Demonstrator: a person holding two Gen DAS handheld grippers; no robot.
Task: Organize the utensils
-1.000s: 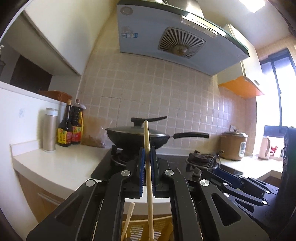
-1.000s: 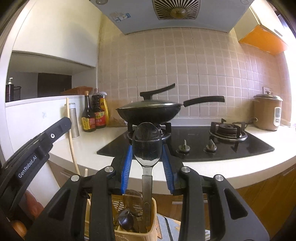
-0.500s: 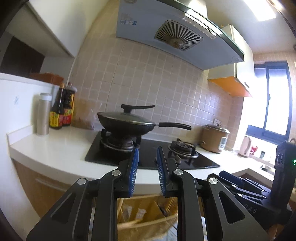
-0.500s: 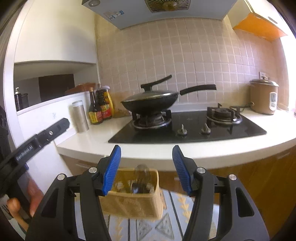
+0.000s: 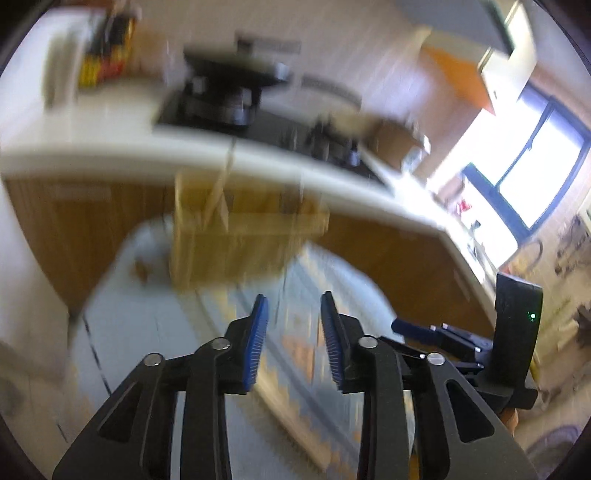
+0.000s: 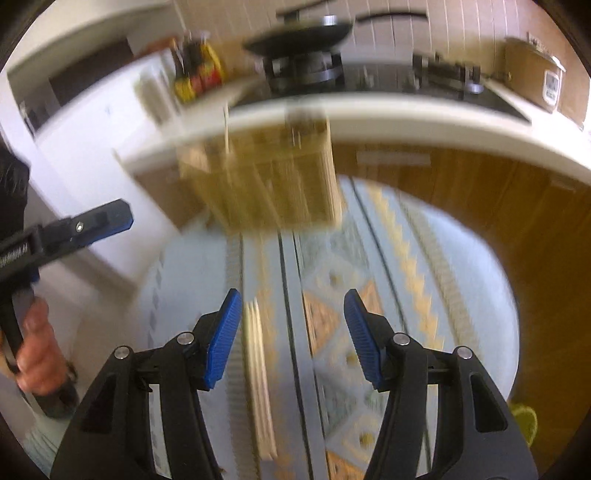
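Note:
Both views are blurred by motion. A tan utensil holder (image 5: 240,240) stands at the far end of a patterned tablecloth (image 5: 303,325), with a pale chopstick (image 5: 221,184) sticking up from it. It also shows in the right wrist view (image 6: 266,177). My left gripper (image 5: 291,343) is open and empty, held back from the holder. My right gripper (image 6: 291,339) is open and empty above the cloth. A pale flat utensil (image 6: 258,384) lies on the cloth just beyond the right gripper's left finger. The left gripper also shows in the right wrist view (image 6: 107,218).
Behind the holder runs a white kitchen counter (image 6: 406,122) with a black hob, a lidded wok (image 6: 306,33), sauce bottles (image 6: 195,70) and a rice cooker (image 6: 535,74). Wooden cabinet fronts (image 6: 498,206) are below it. A bright window (image 5: 535,173) is at the right.
A second ago the left gripper was shut on a chopstick and a spoon sat between the right's fingers. Both grippers let go over the holder, opened, and now tilt down toward the cloth.

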